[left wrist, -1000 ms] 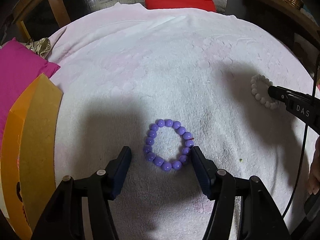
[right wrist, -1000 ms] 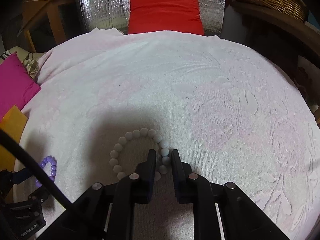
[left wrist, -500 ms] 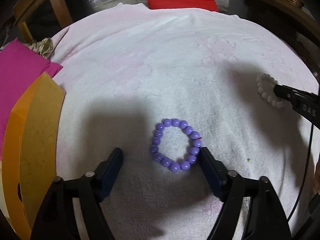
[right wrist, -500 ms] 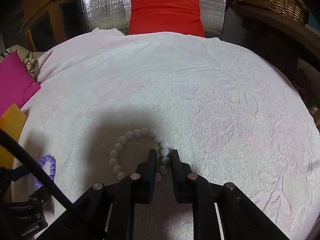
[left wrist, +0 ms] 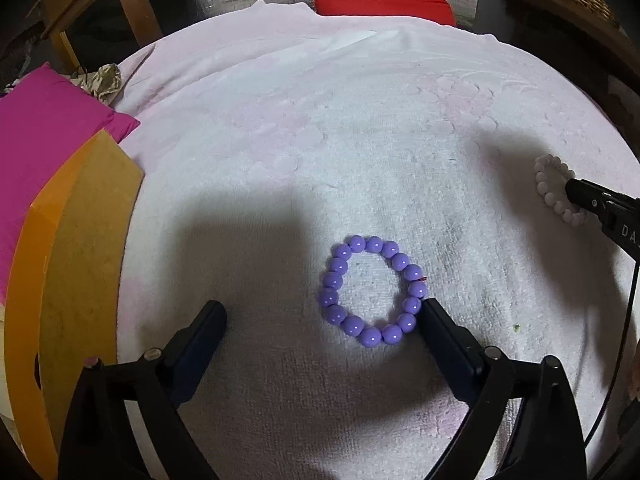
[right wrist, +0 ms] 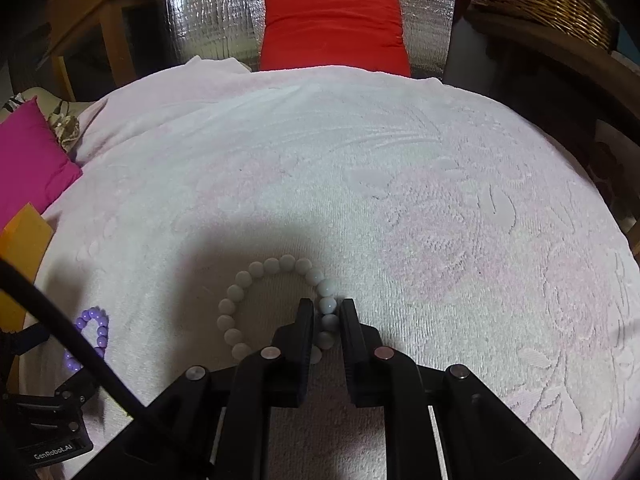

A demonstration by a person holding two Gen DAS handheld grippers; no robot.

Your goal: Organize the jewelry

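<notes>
Clearly the work is at the letting-go and holding stage: two bead bracelets lie on a pale pink towel (left wrist: 360, 128), each tended by its own gripper. The left gripper (left wrist: 320, 316) is opening its jaws wide; the purple bracelet (left wrist: 372, 290) lies flat on the towel between them, its right side touching or just beside the right finger (left wrist: 444, 336), while the left finger stands well apart. Nothing presses on it, so it looks released. The right gripper (right wrist: 325, 320) has its jaws narrow and closed on one side of the white bracelet (right wrist: 276, 304), with a few beads pinched between the pads and the rest of the loop resting on the cloth.

As a judgement, the next move calls for the left hand to back off without dragging the purple beads, and for the right either to lift the white loop cleanly or to let it go (round beads on elastic may roll or slip from a thin pinch).

Where the bracelets are meant to end up cannot be told. An orange box (left wrist: 68, 264) at the left is cut off by the frame, its inside hidden. The white bracelet's near beads are covered by the fingers.
</notes>
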